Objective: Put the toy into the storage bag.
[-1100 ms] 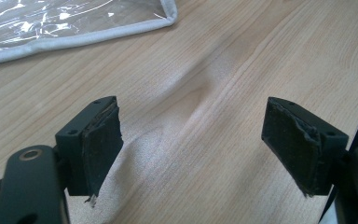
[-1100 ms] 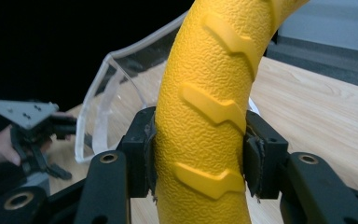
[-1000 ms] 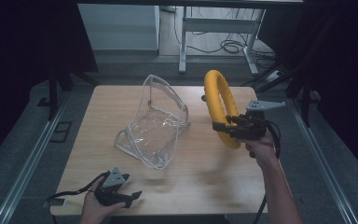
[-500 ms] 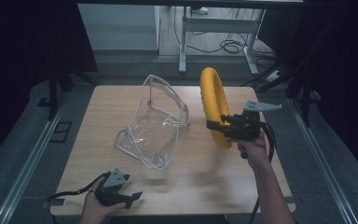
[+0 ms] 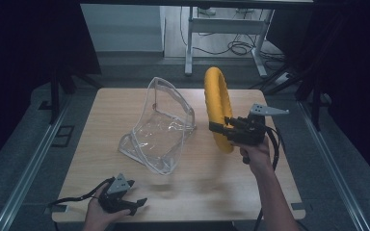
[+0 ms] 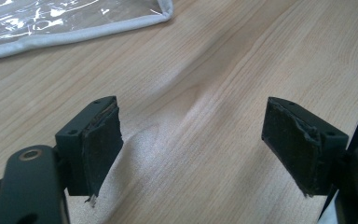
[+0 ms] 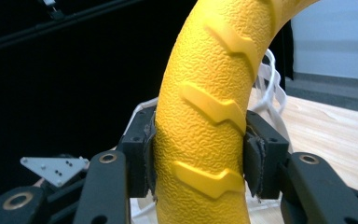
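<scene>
In the high view, the right gripper is clamped on the lower part of a yellow ring, which stands on edge above the right half of the table, lifted clear of the wood as far as can be told. A clear bag with a pale rim sits near the table's middle, just left of the ring and apart from it, its mouth propped up. The left gripper lies low at the table's near left edge in the person's hand, well apart from the bag. In the left gripper view, the left gripper has its jaws spread wide with bare wood between them; a corner of the bag lies on the table beyond, at the upper left. In the right gripper view, the right gripper presses both pads against the sides of the ring, whose textured yellow surface with raised chevron ribs curves up and to the right; the bag's pale rim shows behind the ring, with the table to the right.
</scene>
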